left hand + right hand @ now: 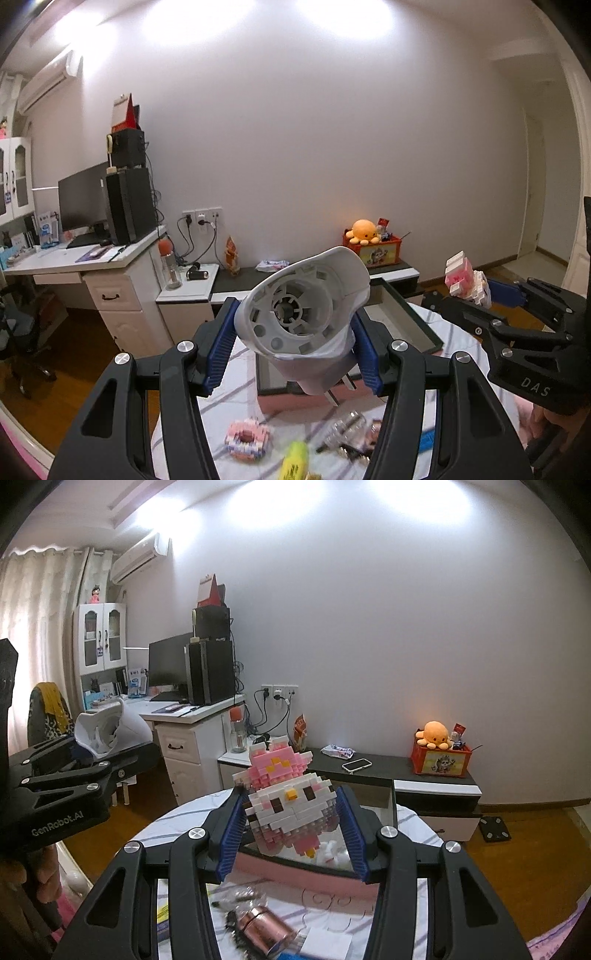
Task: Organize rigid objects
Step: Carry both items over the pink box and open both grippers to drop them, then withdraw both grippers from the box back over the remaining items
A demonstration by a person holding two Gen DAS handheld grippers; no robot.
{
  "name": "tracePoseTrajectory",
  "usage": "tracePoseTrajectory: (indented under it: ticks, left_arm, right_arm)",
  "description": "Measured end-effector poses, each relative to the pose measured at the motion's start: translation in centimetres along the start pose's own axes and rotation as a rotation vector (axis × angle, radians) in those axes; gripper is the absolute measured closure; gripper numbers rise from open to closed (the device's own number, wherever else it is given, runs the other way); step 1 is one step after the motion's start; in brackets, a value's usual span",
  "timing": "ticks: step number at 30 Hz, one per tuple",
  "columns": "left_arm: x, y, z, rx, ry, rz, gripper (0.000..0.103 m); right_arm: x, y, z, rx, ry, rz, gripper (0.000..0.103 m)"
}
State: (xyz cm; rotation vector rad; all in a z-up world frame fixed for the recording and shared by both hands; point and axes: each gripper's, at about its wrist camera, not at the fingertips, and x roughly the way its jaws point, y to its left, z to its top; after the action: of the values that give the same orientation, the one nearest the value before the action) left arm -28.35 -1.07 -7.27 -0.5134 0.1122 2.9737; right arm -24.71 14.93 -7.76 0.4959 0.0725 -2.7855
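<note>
While the left gripper [295, 347] pinches a white plug-in device [306, 317], the right gripper [291, 827] clamps a pink-and-white brick figure [291, 805].

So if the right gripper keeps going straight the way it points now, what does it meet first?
Probably nothing near. The right gripper, shut on the pink and white block figure, points over the tray toward the low dark cabinet by the wall. That cabinet looks first in line, but depth is unclear.

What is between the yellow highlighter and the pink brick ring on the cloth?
Only bare striped cloth separates highlighter and brick ring, seen in the left wrist view.
</note>
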Motion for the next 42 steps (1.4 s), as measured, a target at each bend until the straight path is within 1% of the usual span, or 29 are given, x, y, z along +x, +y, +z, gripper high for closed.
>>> tracePoseTrajectory:
  ticks: [3, 7, 8, 12, 15, 18, 21, 24, 26, 28, 29, 31, 32, 35, 36, 37, 38, 42]
  left_arm:
    - [3.3, -0.1, 0.2, 0.015, 0.044, 0.006, 0.044]
    - [7.8, -0.1, -0.1, 0.008, 0.111, -0.019, 0.044]
    - [8.7, -0.2, -0.4, 0.012, 0.128, -0.015, 0.044]
    - [12.4, -0.7, -1.9, 0.014, 0.209, -0.034, 0.044]
    - [15.3, -1.4, -3.5, 0.017, 0.282, -0.049, 0.044]
    - [17.3, -2.2, -5.0, 0.022, 0.346, -0.061, 0.044]
    - [18.7, -2.8, -6.0, 0.023, 0.388, -0.08, 0.044]
    - [18.9, -3.2, -6.3, 0.051, 0.385, -0.061, 0.043]
    - [18.5, -3.2, -6.1, 0.042, 0.374, -0.065, 0.04]
    - [18.1, -2.8, -5.7, 0.028, 0.364, -0.063, 0.025]
    - [17.7, -2.8, -5.6, 0.028, 0.351, -0.053, 0.023]
    - [17.0, -2.0, -5.3, 0.032, 0.331, -0.029, 0.017]
    - [16.4, -1.8, -5.1, 0.026, 0.321, -0.025, 0.015]
    - [13.9, -0.9, -4.4, -0.006, 0.27, -0.011, 0.006]
    - [13.0, -0.7, -4.3, -0.014, 0.247, -0.004, 0.002]
    - [11.9, -0.5, -4.1, -0.018, 0.224, 0.002, 0.0]
    - [10.6, -0.3, -4.0, -0.022, 0.2, 0.004, 0.0]
    - [6.8, 0.2, -3.9, -0.033, 0.16, 0.024, 0.0]
  right_arm:
    - [2.3, -0.8, 0.0, -0.002, 0.029, -0.003, 0.053]
    - [5.6, -2.1, -0.3, 0.013, 0.078, -0.001, 0.053]
    - [6.5, -2.5, -0.6, 0.022, 0.094, -0.002, 0.053]
    - [9.4, -3.8, -1.7, 0.038, 0.159, -0.008, 0.053]
    - [11.7, -4.7, -3.1, 0.054, 0.228, -0.008, 0.053]
    - [13.5, -5.5, -4.4, 0.068, 0.288, -0.009, 0.053]
    - [14.8, -6.2, -5.2, 0.078, 0.323, -0.004, 0.053]
    - [15.8, -6.5, -5.9, 0.074, 0.35, -0.022, 0.053]
    - [15.7, -7.0, -6.1, 0.097, 0.343, -0.034, 0.053]
    - [15.7, -7.5, -5.9, 0.109, 0.347, -0.052, 0.053]
    - [15.5, -7.6, -5.7, 0.109, 0.341, -0.056, 0.053]
    - [14.9, -7.5, -5.4, 0.114, 0.333, -0.053, 0.042]
    - [14.6, -7.5, -5.4, 0.117, 0.329, -0.06, 0.034]
    - [12.9, -7.5, -4.6, 0.122, 0.282, -0.071, 0.032]
    - [12.4, -7.5, -4.3, 0.127, 0.273, -0.068, 0.029]
    - [11.7, -7.5, -3.9, 0.132, 0.258, -0.067, 0.028]
    - [10.6, -7.3, -3.5, 0.13, 0.236, -0.071, 0.023]
    - [7.0, -6.5, -2.3, 0.131, 0.16, -0.077, 0.022]
